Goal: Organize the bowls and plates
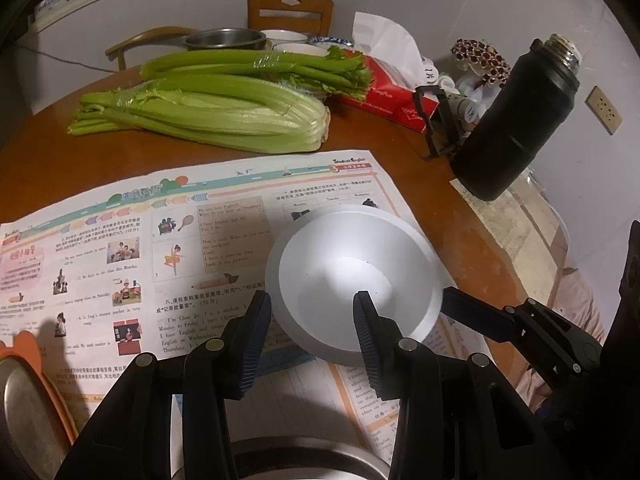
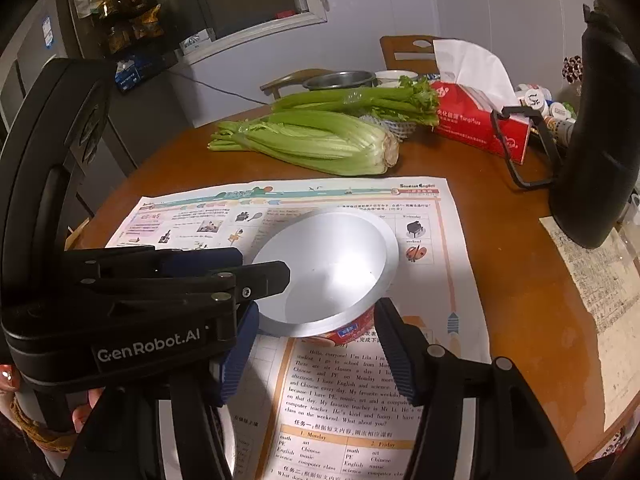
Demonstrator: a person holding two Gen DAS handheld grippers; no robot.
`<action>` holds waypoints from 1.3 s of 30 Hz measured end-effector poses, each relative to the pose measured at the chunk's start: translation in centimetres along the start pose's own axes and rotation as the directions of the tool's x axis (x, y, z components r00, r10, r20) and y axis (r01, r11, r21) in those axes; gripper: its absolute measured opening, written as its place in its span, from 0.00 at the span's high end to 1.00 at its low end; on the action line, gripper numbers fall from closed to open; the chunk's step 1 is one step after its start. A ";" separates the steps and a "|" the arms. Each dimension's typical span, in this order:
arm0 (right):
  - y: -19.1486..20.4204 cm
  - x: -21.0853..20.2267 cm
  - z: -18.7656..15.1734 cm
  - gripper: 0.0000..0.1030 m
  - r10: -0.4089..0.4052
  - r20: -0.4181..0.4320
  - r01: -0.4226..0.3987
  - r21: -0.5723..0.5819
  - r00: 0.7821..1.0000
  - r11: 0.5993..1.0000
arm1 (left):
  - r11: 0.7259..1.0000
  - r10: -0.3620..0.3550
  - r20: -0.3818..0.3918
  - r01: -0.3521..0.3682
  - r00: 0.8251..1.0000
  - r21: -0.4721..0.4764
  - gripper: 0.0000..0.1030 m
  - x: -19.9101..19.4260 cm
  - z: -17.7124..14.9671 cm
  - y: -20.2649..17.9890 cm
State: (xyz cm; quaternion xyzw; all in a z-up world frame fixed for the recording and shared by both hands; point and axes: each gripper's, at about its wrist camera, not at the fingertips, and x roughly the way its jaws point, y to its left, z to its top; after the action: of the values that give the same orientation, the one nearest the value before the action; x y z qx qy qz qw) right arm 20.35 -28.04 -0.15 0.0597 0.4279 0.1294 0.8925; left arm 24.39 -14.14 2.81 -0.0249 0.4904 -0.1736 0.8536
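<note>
A white disposable bowl [image 1: 352, 276] with a red printed side [image 2: 344, 330] stands on a newspaper [image 1: 120, 264] on the round wooden table. My left gripper [image 1: 312, 304] is open, its jaws straddling the bowl's near rim, one fingertip [image 1: 366, 312] inside the bowl. My right gripper [image 2: 316, 324] is open just in front of the bowl [image 2: 332, 268]; its finger [image 1: 472, 312] shows at the bowl's right side. The left gripper body [image 2: 120, 280] fills the left of the right wrist view. A metal bowl [image 1: 226, 38] and white bowls [image 1: 286, 36] stand at the far table edge.
Two celery bunches [image 1: 208, 108] lie behind the newspaper. A red tissue box [image 1: 388, 92] and a black flask [image 1: 516, 120] stand at the right. A metal dish with an orange rim [image 1: 24, 400] sits at near left, another metal rim [image 1: 304, 456] below my left gripper. Wooden chairs [image 1: 290, 10] stand behind.
</note>
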 end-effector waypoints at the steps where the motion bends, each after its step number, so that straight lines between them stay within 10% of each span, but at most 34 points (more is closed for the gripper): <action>1: 0.0 -0.2 0.0 0.41 0.001 0.003 -0.001 -0.001 1.000 1.000 | 1.000 0.001 0.004 -0.001 1.000 0.002 0.58 -0.2 0.0 -0.1; 26: -1.9 2.7 -0.2 0.42 0.049 -0.064 -0.044 0.071 0.997 0.996 | 0.997 -0.036 -0.093 0.030 0.995 -0.069 0.58 3.4 0.5 1.1; 39: 0.4 0.2 -0.3 0.41 0.058 -0.004 -0.058 0.020 0.998 0.998 | 0.999 -0.025 -0.006 0.024 1.000 -0.046 0.57 -1.0 -0.2 0.5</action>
State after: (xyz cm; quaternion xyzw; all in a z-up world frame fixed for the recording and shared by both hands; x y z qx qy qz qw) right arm 20.18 -27.62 -0.39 0.0805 0.4294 0.1512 0.8867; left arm 23.91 -13.33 3.44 -0.0499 0.4969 -0.1728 0.8489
